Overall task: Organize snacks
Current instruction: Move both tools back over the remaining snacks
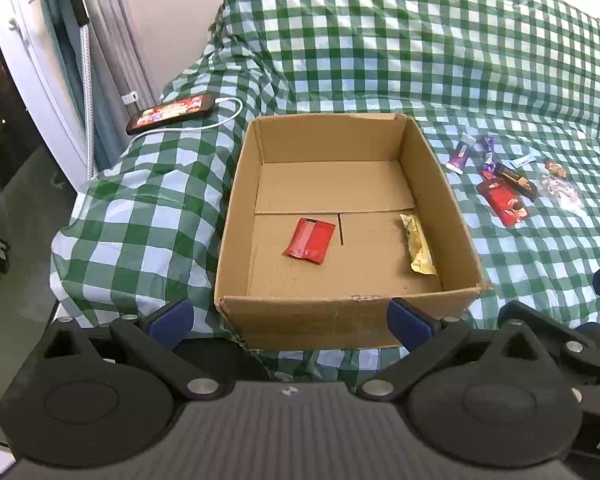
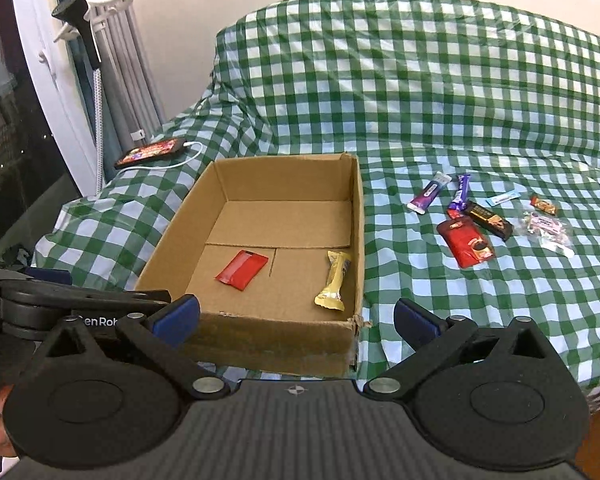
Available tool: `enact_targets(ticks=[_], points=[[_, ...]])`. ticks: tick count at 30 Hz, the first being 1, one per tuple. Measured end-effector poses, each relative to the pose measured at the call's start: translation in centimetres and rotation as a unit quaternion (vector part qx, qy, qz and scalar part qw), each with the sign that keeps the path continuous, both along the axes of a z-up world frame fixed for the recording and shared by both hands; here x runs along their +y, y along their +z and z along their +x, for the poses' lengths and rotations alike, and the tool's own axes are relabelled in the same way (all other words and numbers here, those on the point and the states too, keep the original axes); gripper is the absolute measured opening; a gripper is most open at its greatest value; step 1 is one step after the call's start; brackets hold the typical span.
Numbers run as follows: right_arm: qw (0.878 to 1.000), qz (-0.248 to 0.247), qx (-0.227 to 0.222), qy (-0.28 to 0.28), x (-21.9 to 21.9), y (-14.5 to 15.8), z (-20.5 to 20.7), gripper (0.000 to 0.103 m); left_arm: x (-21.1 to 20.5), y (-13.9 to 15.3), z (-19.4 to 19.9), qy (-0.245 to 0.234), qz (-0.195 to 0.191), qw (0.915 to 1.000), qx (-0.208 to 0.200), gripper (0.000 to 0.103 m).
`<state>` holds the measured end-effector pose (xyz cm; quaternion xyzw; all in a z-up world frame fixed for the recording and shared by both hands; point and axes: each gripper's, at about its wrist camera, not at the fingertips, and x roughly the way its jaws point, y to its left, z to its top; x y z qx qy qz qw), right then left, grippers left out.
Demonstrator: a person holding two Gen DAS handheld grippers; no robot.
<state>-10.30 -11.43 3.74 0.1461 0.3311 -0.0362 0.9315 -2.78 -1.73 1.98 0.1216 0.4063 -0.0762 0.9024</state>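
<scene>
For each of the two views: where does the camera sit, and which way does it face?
Left wrist: on the left hand-held gripper, angled down at the cardboard box; open fingers show.
Right wrist: on the right hand-held gripper, angled down at the box's right corner; open fingers and the left gripper show.
Shared: box, red packet, gold bar, loose snacks.

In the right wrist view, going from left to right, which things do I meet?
Phone → red packet → gold bar → purple tube → black bar → clear bag

The cardboard box (image 1: 342, 184) holds a red packet (image 1: 310, 240) and a yellow bar (image 1: 418, 250), well apart.
</scene>
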Motion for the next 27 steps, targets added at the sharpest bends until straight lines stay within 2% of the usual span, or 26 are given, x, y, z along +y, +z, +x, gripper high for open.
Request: enact_targets(ticks=[9,15,27], points=[[1.000,-0.005,-0.012,-0.006,-0.4,0.4,-2.0,0.103,-1.0,0.7,-1.3,-0.014,0.006,0.9998,-0.009,0.103],[1.000,0.001,-0.010,-0.013,-2.1,-0.1,-1.9,0.103,-2.9,0.2,-0.9,-0.034,0.029,0.9990,-0.004,0.103],[0.997,0.038,0.026,-0.058,-9.0,-2.9,1.4,0.103,-10.3,-1.8,4.0,-0.074,0.057,0.9942,0.052,0.103]])
